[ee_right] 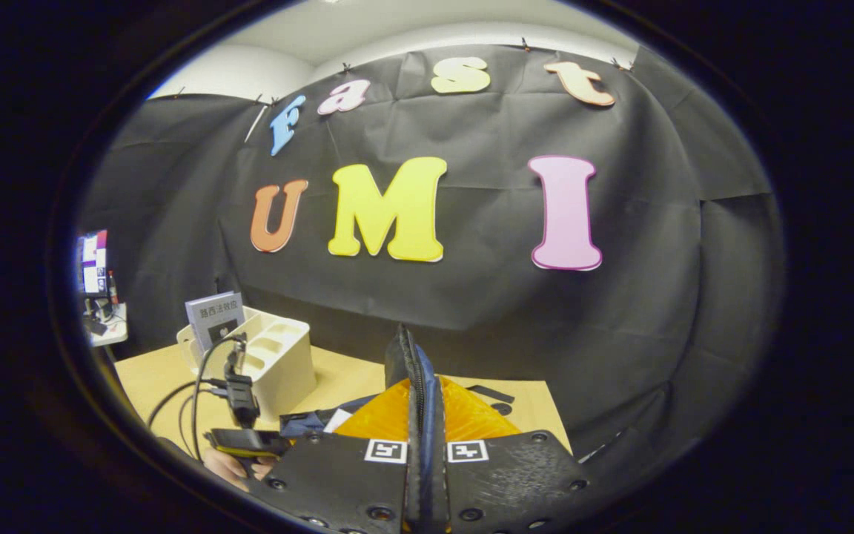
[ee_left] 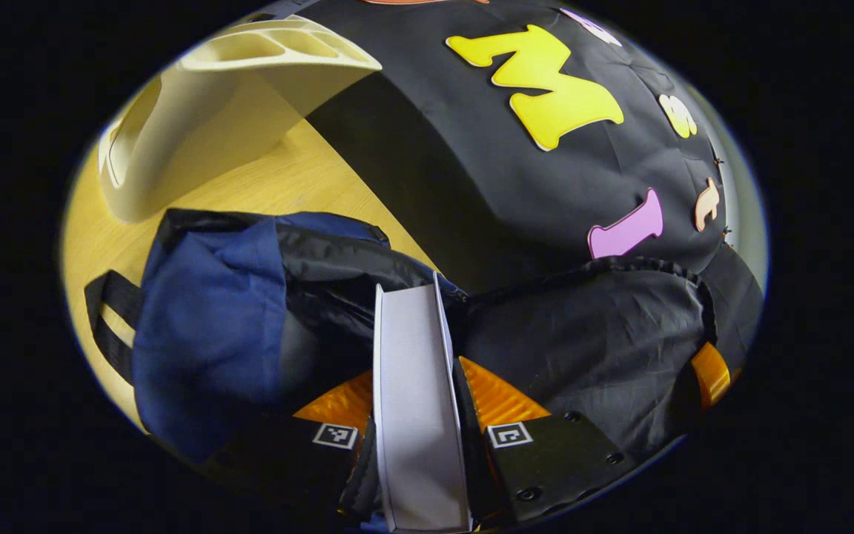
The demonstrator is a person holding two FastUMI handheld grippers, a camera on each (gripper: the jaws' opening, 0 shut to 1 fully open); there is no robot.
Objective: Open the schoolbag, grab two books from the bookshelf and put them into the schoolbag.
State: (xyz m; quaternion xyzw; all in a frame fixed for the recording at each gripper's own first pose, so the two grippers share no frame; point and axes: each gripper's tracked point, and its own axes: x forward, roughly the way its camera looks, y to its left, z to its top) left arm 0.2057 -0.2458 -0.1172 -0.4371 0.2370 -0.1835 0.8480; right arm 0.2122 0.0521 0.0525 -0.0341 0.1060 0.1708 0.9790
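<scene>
My left gripper (ee_left: 418,400) is shut on a pale grey book (ee_left: 408,334) held on edge, its far end poking into the mouth of the blue and black schoolbag (ee_left: 204,319). The bag lies open on the wooden table (ee_left: 286,185). In the right gripper view, my right gripper (ee_right: 419,408) is shut on the bag's zipped flap edge (ee_right: 412,363), holding it upright. A cream bookshelf (ee_right: 279,363) stands behind with one book (ee_right: 213,315) in it. The same bookshelf (ee_left: 197,126) appears at the upper left of the left gripper view. The left gripper (ee_right: 242,437) and the hand (ee_right: 230,463) holding it show low left.
A cable (ee_right: 197,386) loops from the left gripper over the table (ee_right: 516,408). The bag's black strap (ee_left: 112,311) lies on the wood at the left. A side stand with small items (ee_right: 97,297) sits far left. The black cloth wall closes off the back.
</scene>
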